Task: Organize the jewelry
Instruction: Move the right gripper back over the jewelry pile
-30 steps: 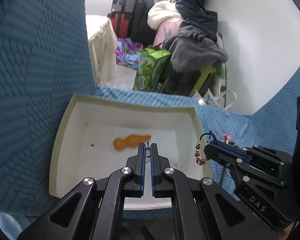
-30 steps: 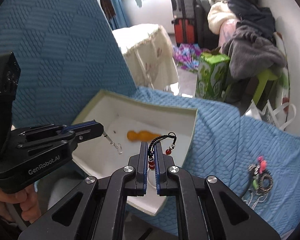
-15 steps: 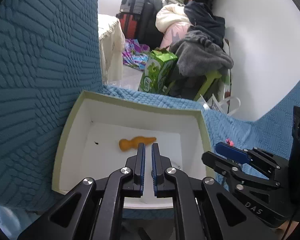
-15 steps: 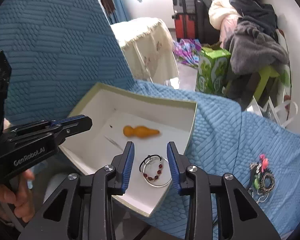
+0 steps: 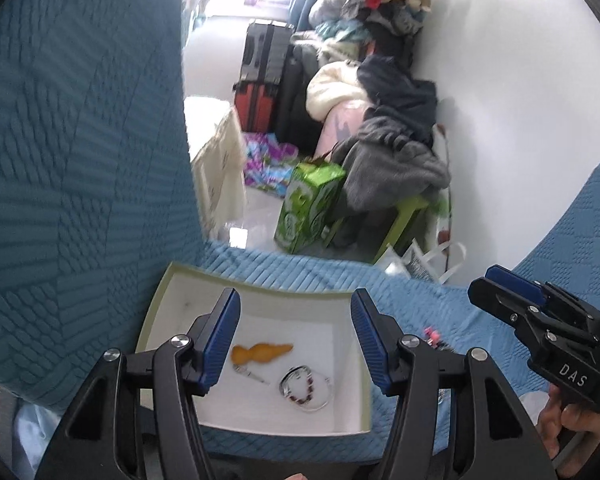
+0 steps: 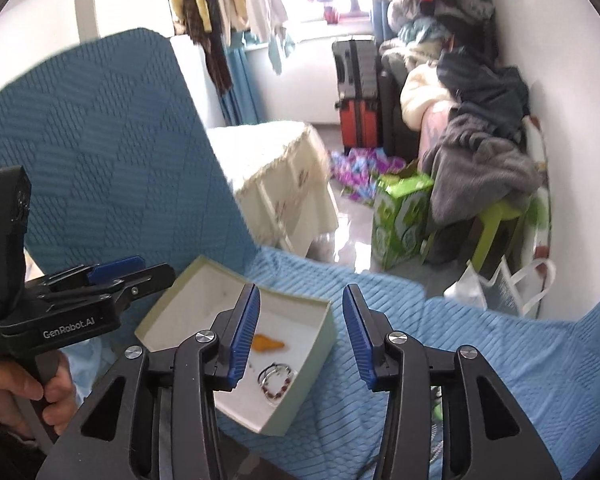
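A shallow white box (image 5: 256, 294) (image 6: 318, 344) lies on the blue quilted cover. In it are an orange gourd-shaped charm (image 5: 260, 353) (image 6: 269, 343), a small metal clasp piece (image 5: 251, 374) and a red-bead bracelet with a silver ring (image 5: 305, 389) (image 6: 277, 379). My left gripper (image 5: 294, 340) is open and empty above the box. My right gripper (image 6: 302, 340) is open and empty, over the box's right rim. More jewelry with pink bits (image 5: 434, 338) lies on the cover right of the box.
A blue quilted backrest (image 5: 80, 160) rises at the left. Beyond the cover's edge are a green carton (image 5: 308, 208), suitcases (image 5: 262, 80), a pile of clothes (image 5: 388, 152) and a cloth-covered table (image 6: 280, 176). A white wall is on the right.
Both grippers have opened and drawn back and up from the box. The right one let the bead bracelet fall into the box; the left one let go of the clasp piece.
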